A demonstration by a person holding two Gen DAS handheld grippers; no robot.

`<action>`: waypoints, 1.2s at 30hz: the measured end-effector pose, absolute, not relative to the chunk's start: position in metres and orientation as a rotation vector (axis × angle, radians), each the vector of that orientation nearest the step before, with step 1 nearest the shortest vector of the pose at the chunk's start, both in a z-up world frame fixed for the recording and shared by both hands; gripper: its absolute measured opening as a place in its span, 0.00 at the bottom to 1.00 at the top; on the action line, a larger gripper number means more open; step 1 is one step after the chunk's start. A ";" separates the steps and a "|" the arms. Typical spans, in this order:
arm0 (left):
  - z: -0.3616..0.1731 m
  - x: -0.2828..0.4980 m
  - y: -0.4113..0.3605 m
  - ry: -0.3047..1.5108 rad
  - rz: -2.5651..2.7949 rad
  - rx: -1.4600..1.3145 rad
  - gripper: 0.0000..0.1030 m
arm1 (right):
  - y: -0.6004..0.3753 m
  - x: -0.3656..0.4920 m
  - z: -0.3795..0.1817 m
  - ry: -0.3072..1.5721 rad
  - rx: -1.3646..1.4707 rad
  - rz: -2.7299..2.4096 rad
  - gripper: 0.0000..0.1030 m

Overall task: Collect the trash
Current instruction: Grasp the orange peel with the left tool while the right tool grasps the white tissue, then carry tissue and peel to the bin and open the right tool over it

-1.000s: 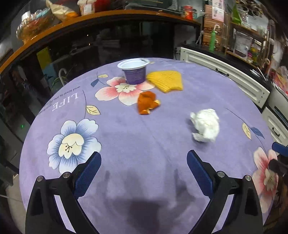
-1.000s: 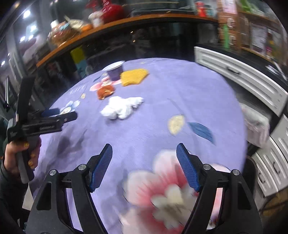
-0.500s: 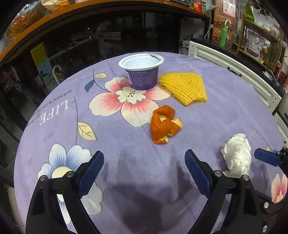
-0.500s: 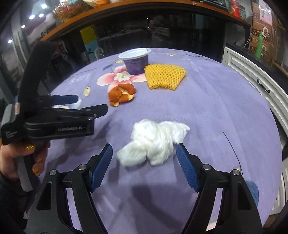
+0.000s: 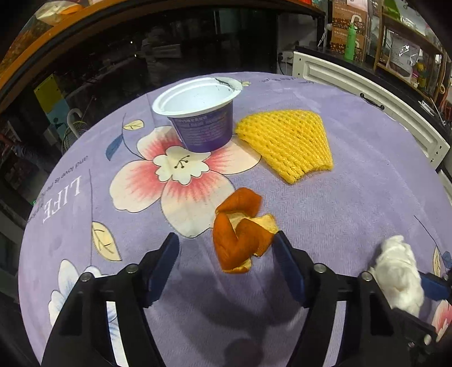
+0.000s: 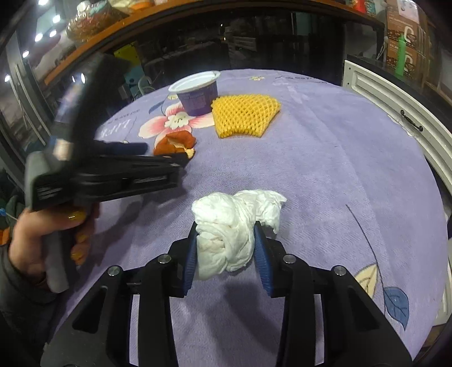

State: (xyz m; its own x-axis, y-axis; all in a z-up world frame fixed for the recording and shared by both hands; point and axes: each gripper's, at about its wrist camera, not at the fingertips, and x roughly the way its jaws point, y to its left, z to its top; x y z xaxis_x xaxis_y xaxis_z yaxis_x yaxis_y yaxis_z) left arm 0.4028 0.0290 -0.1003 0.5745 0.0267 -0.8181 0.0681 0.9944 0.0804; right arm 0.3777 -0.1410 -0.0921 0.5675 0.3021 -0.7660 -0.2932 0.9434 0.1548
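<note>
An orange peel (image 5: 240, 234) lies on the purple flowered tablecloth (image 5: 353, 197). My left gripper (image 5: 226, 242) is open around it, its right finger touching the peel, its left finger apart. The peel also shows in the right wrist view (image 6: 176, 141), behind the left gripper (image 6: 158, 153). My right gripper (image 6: 224, 235) is shut on a crumpled white tissue (image 6: 234, 225), both pads pressed to its sides on the cloth. The tissue shows at the right edge of the left wrist view (image 5: 398, 271). An empty purple yogurt cup (image 5: 200, 118) and a yellow foam fruit net (image 5: 288, 144) lie farther back.
The round table's edge curves close on the left and far side. A white cabinet (image 5: 367, 93) stands to the right, beyond the table. A dark counter with an orange top (image 6: 197, 8) and cluttered shelves stand behind.
Both grippers moved forward and down. The left one came to the orange peel and narrowed. The right one closed its fingers on the white tissue.
</note>
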 end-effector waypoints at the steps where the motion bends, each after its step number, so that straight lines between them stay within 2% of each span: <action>1: -0.100 0.404 0.028 0.952 -0.024 0.099 0.60 | -0.143 0.375 -0.090 0.895 0.014 0.349 0.36; 3: -0.099 0.407 0.027 0.952 -0.026 0.089 0.50 | -0.147 0.369 -0.085 0.879 0.011 0.340 0.37; 4: -0.099 0.407 0.026 0.952 -0.029 0.086 0.41 | -0.148 0.366 -0.084 0.873 0.009 0.336 0.36; 8: -0.097 0.405 0.021 0.941 -0.018 0.075 0.34 | -0.154 0.356 -0.080 0.855 0.012 0.326 0.37; 24: -0.065 0.336 0.017 0.842 -0.063 0.019 0.30 | -0.179 0.305 -0.068 0.794 0.060 0.321 0.37; 36: -0.043 0.247 -0.035 0.749 -0.160 0.031 0.30 | -0.238 0.235 -0.063 0.725 0.100 0.245 0.37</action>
State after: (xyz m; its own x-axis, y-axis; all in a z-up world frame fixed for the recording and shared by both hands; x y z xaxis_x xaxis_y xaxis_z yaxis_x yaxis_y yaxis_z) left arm 0.2474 -0.0350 -0.0428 0.7211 -0.1339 -0.6798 0.1562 0.9873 -0.0287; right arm 0.2350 -0.2379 -0.0633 0.7216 0.2558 -0.6433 -0.1866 0.9667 0.1751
